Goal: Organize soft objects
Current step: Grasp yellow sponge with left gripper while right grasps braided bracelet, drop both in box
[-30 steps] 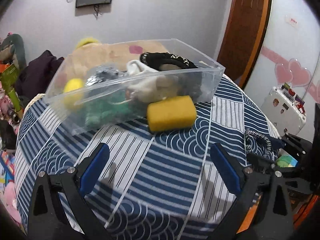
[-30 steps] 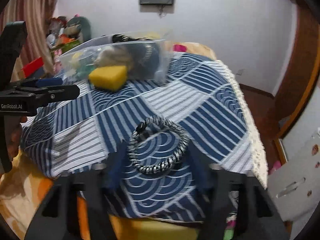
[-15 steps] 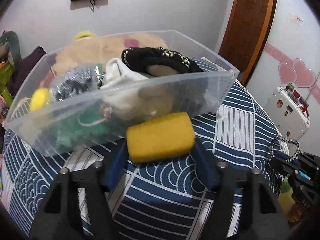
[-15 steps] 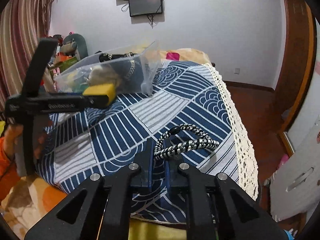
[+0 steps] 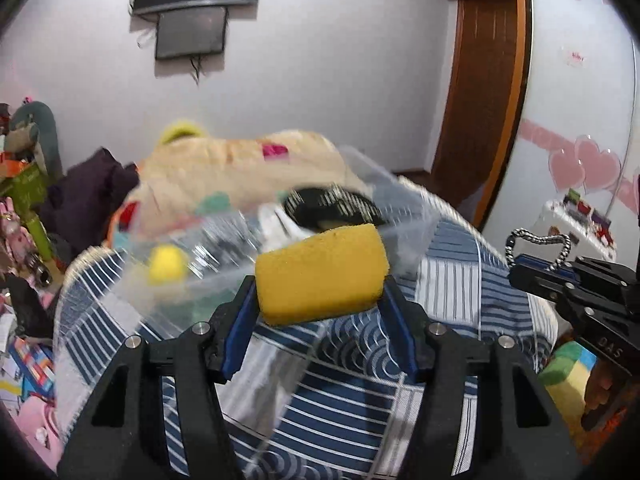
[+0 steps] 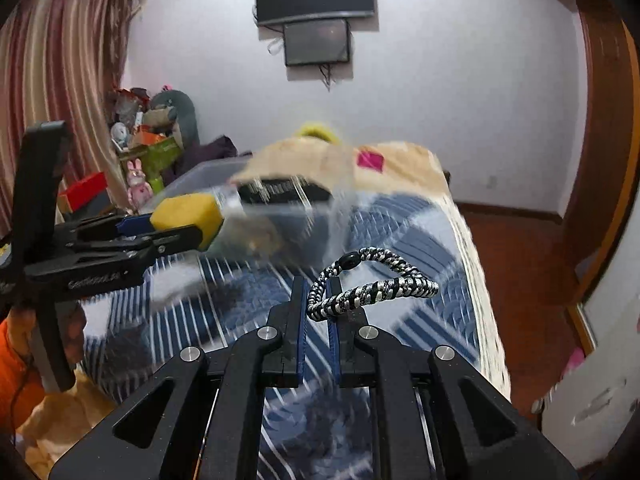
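My left gripper (image 5: 320, 300) is shut on a yellow sponge (image 5: 322, 274) and holds it above the bed, just in front of the clear plastic bin (image 5: 404, 216). The sponge also shows in the right wrist view (image 6: 188, 220). My right gripper (image 6: 318, 300) is shut on a black-and-white braided bracelet (image 6: 372, 286) and holds it in the air; the bracelet also shows in the left wrist view (image 5: 538, 246). The bin (image 6: 208, 172) holds several soft items, among them a black band (image 5: 332, 204) and a yellow ball (image 5: 168, 264).
The bed has a blue-and-white patterned cover (image 5: 352, 360). A beige pillow (image 5: 240, 168) lies behind the bin. Toys and boxes (image 6: 140, 160) are piled at the left wall. A wooden door (image 5: 484, 80) and a white suitcase (image 5: 580, 224) stand at the right.
My left gripper has closed on the sponge and lifted it off the bed. My right gripper has raised the bracelet higher. Both views are blurred by motion.
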Tool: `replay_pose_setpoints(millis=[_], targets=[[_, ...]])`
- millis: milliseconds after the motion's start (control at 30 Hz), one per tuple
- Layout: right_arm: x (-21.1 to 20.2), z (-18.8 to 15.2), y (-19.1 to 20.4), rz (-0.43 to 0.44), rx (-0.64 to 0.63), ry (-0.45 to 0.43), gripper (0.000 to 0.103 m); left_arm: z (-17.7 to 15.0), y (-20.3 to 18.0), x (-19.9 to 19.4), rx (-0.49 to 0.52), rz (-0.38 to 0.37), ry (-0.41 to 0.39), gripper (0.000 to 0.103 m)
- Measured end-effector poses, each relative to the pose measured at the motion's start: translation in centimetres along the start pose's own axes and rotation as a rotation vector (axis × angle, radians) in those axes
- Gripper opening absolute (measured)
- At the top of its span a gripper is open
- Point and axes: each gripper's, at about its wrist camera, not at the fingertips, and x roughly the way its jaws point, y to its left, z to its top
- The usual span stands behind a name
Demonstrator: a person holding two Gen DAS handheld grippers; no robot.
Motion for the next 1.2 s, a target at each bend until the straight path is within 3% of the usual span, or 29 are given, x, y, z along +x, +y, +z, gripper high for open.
replay_pose_setpoints(millis=[167, 333, 567, 800, 900, 967, 1200], targets=[[1.0, 3.6, 1.9, 0.043, -0.051, -0.067, 0.008, 2.2, 2.8, -0.6, -0.008, 0.061, -0.048, 0.059], [3.7, 6.5, 3.5, 0.104, -0.064, -0.092, 0.008, 3.3, 4.8, 1.2, -0.031, 0.1, -0.027, 0.06], [9.7, 7.9, 4.2, 0.203, -0.023, 0.021, 0.008, 2.7, 7.0, 4.8, -0.063, 0.111, 0.057, 0.06], [12.5, 6.7, 4.3, 0.187, -0.021, 0.148, 0.009, 2.3, 7.0, 6.2, -0.048, 0.108, 0.08, 0.064], [12.3, 6.6, 4.1, 0.18, -0.035, 0.174, 0.022, 2.3, 6.8, 5.8, -0.048, 0.112, 0.081, 0.07], [12.0, 6.5, 4.1, 0.17, -0.05, 0.182, 0.048, 2.2, 6.7, 5.6, -0.049, 0.11, 0.079, 0.073], [10.4, 6.1, 3.3, 0.171, -0.068, 0.187, 0.055, 2.1, 6.3, 4.5, -0.041, 0.097, 0.076, 0.075]])
